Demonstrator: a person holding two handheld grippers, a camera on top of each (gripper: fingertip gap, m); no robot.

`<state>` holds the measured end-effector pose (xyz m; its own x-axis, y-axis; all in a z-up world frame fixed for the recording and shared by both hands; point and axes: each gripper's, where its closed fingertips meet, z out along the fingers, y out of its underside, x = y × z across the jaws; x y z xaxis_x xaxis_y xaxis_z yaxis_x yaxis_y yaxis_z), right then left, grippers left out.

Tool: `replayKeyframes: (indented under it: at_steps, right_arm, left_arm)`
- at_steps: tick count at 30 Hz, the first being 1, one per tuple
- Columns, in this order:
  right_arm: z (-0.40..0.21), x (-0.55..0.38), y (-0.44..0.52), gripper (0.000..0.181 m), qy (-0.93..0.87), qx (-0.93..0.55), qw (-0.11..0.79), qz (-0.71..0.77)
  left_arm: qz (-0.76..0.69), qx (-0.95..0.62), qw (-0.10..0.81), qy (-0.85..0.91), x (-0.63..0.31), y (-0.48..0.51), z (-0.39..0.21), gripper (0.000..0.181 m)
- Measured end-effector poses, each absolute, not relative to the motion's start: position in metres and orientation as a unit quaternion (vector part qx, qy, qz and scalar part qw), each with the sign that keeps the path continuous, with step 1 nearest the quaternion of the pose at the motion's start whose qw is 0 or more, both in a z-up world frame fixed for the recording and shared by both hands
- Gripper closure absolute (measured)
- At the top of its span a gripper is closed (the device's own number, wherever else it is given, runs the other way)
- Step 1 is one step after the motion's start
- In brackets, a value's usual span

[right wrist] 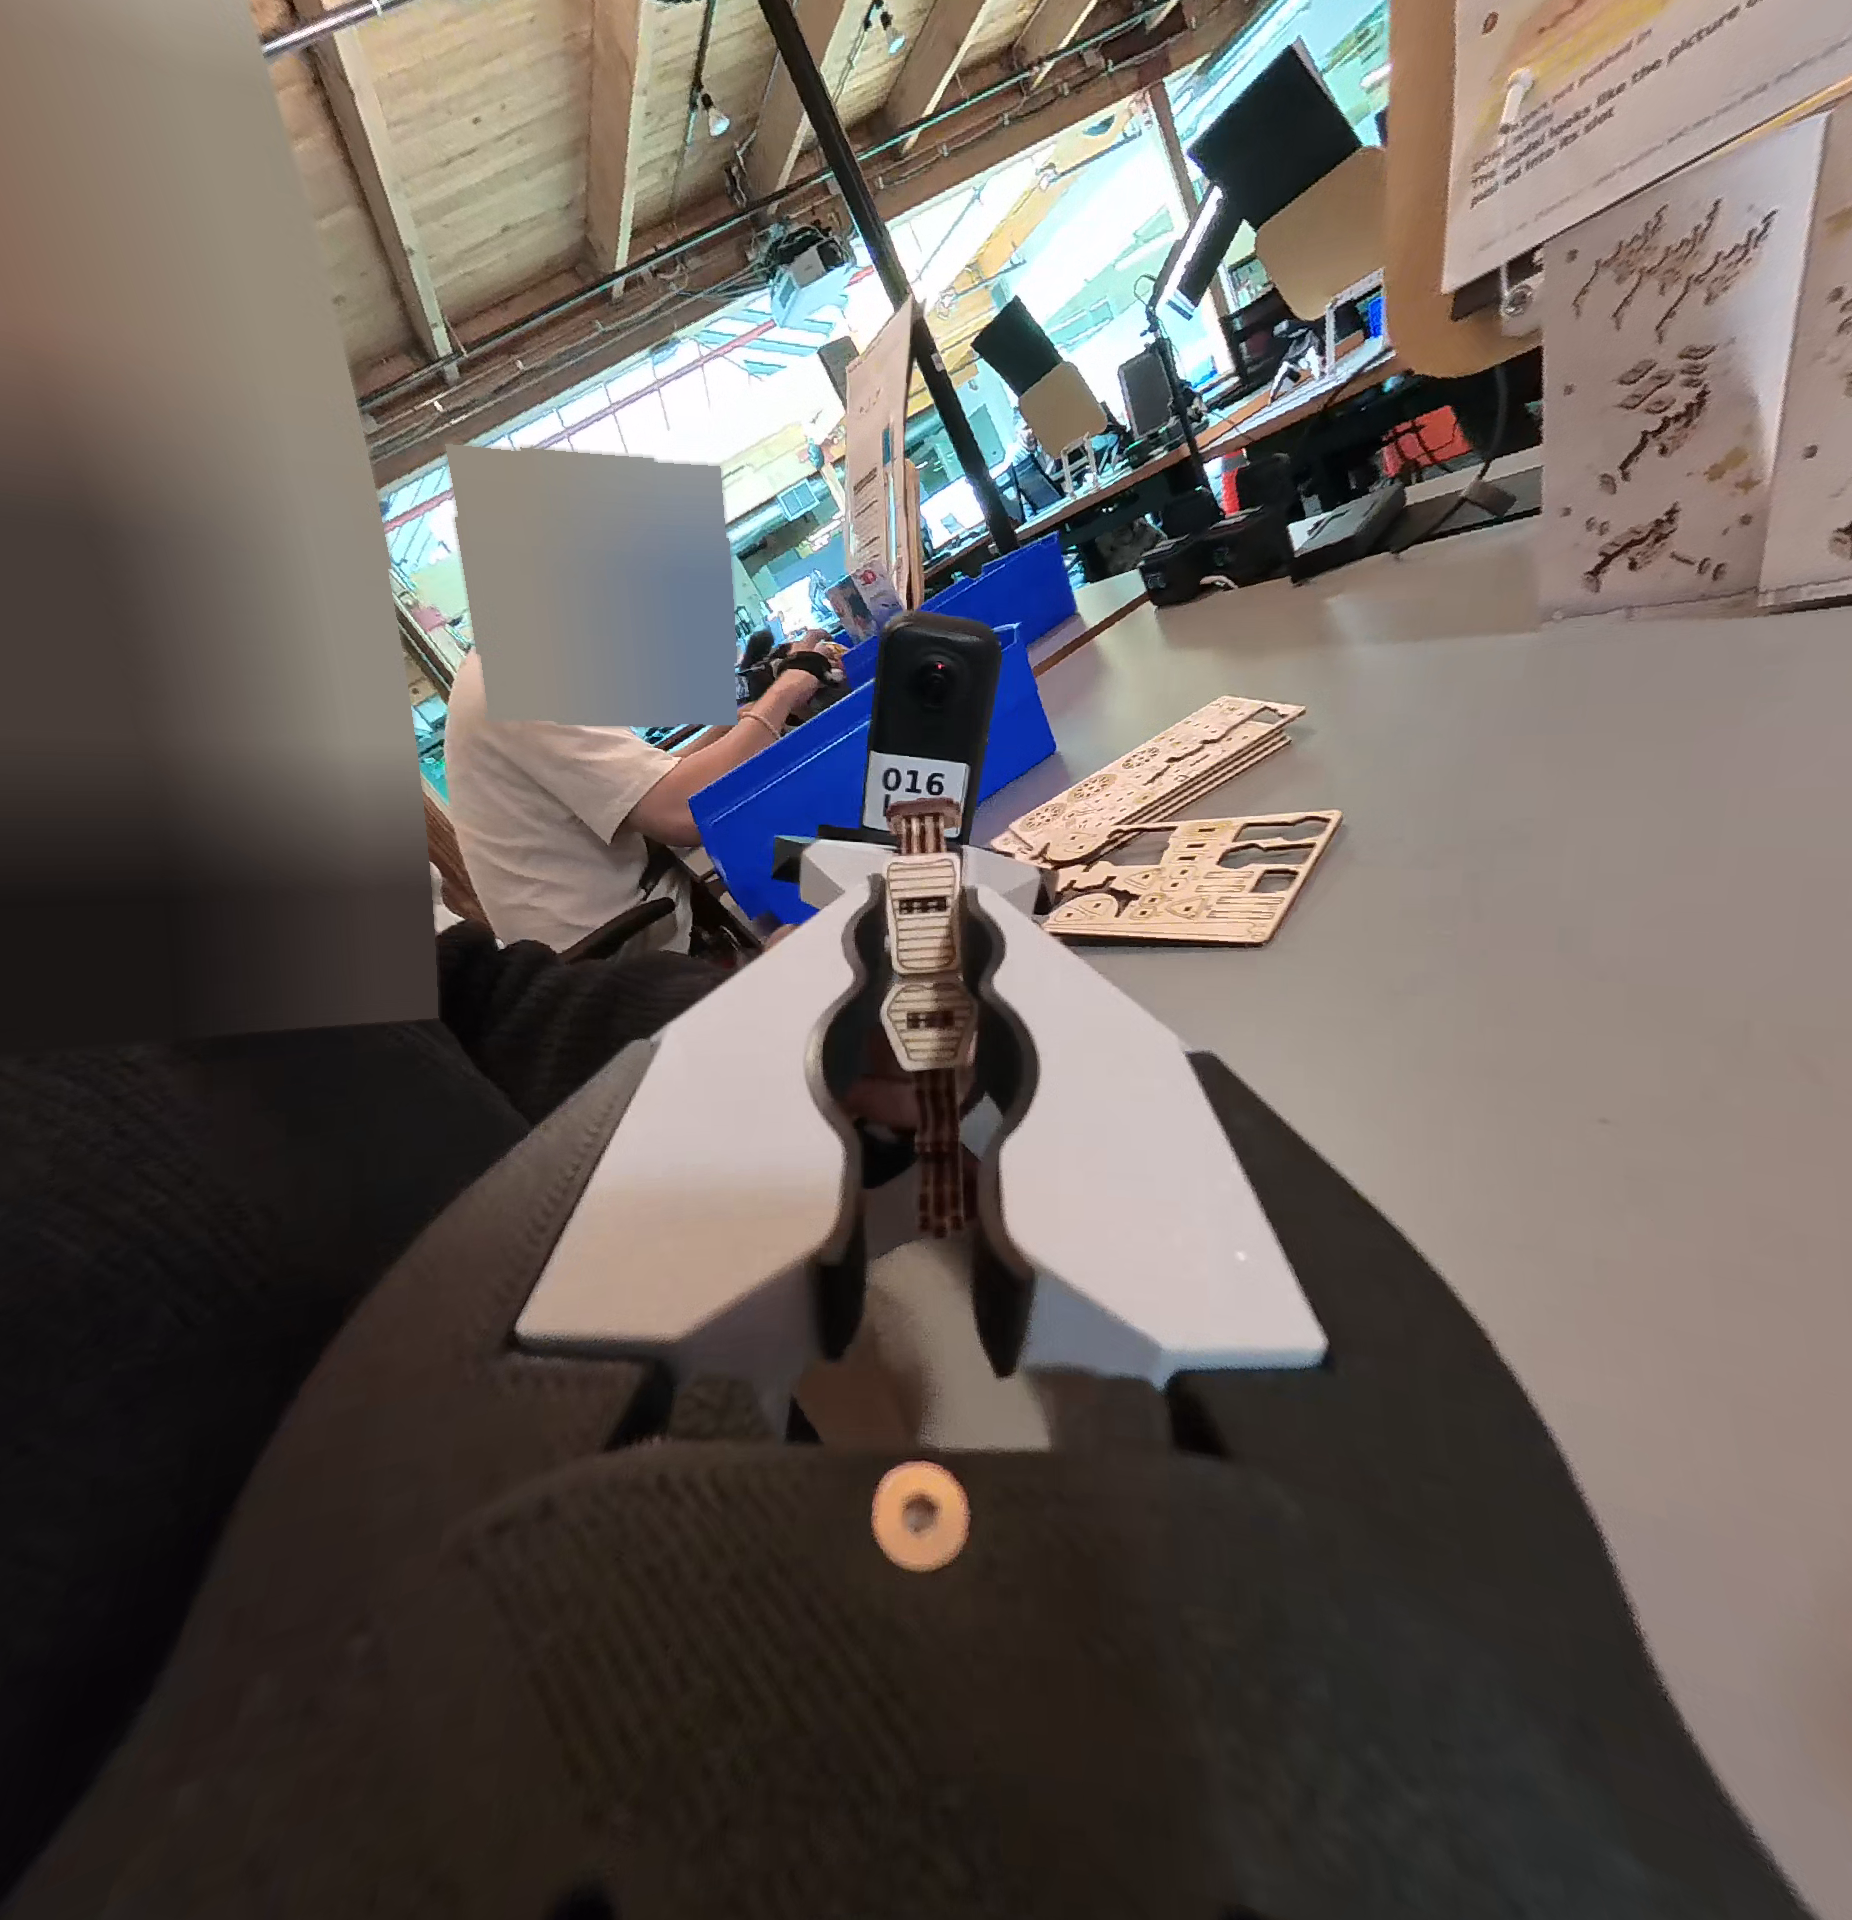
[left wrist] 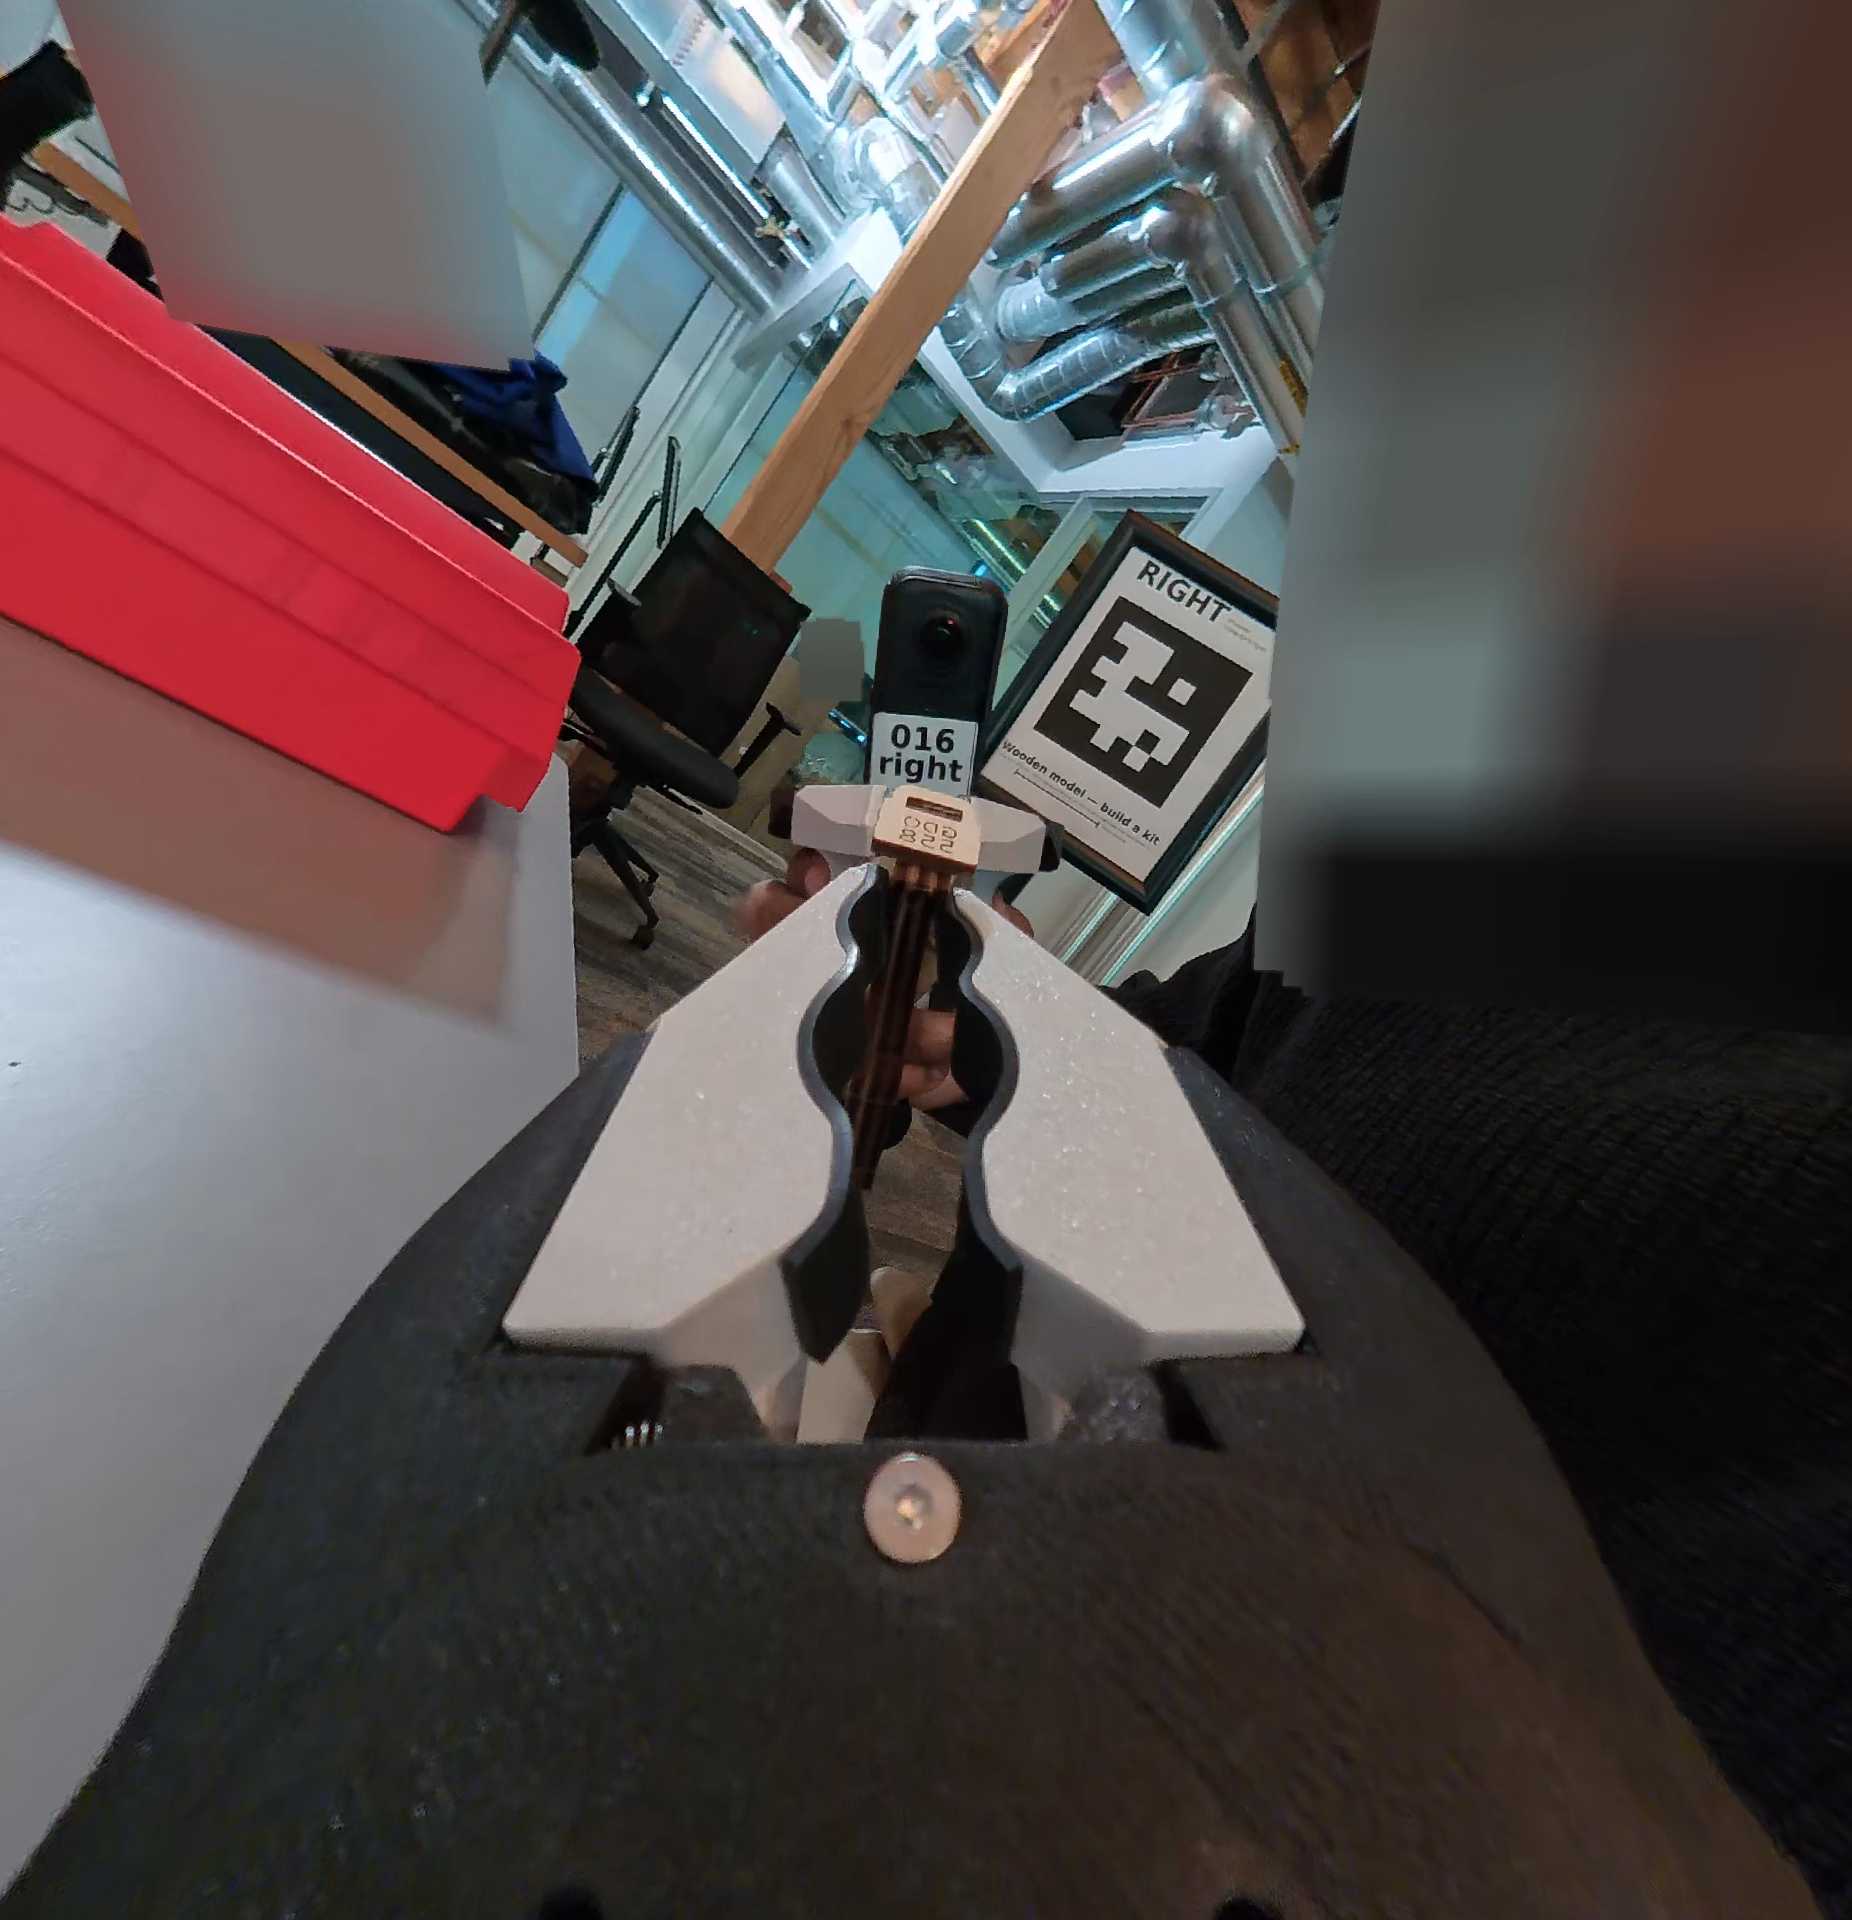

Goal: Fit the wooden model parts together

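Observation:
Both grippers are raised off the table, face each other tip to tip and hold one small wooden model between them. In the left wrist view my left gripper (left wrist: 906, 883) is shut on the wooden model (left wrist: 891, 1018), seen edge-on as thin dark-edged strips with a small pale plate at the tip. The right gripper (left wrist: 917, 831) meets it from the far side. In the right wrist view my right gripper (right wrist: 922, 904) is shut on the same model (right wrist: 927, 1023), which shows two ribbed pale plates on dark strips. The left gripper (right wrist: 849, 868) shows just beyond.
A red bin (left wrist: 226, 582) stands on the grey table (left wrist: 174, 1143) at the left. A framed marker sign (left wrist: 1140, 707) stands behind. Flat wooden part sheets (right wrist: 1192, 873) lie on the table (right wrist: 1524, 987), with a blue bin (right wrist: 1005, 727), a seated person (right wrist: 558, 810) and instruction sheets (right wrist: 1680, 416). The tips of both grippers are at nearly the same place.

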<state>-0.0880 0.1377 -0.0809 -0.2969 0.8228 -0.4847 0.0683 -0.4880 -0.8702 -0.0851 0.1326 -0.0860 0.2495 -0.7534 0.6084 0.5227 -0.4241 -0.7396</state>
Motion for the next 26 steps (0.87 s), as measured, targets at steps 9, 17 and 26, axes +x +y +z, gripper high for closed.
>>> replayKeyframes:
  at_steps: [9, 17, 26]
  right_arm:
    - [-0.083, -0.086, 0.134, 0.167, -0.394, -0.544, 0.225, 0.706]
    - [-0.085, -0.088, 0.136, 0.168, -0.364, -0.552, 0.198, 0.723]
    - [-0.079, -0.087, 0.148, 0.145, -0.342, -0.543, 0.210, 0.737]
  left_arm:
    - [-0.613, -0.587, 0.518, 0.107, -0.083, 0.130, -0.087, 0.174]
    - [-0.641, -0.570, 0.509, 0.070, -0.087, 0.133, -0.086, 0.174]
    - [-0.689, -0.528, 0.496, 0.020, -0.095, 0.138, -0.077, 0.174]
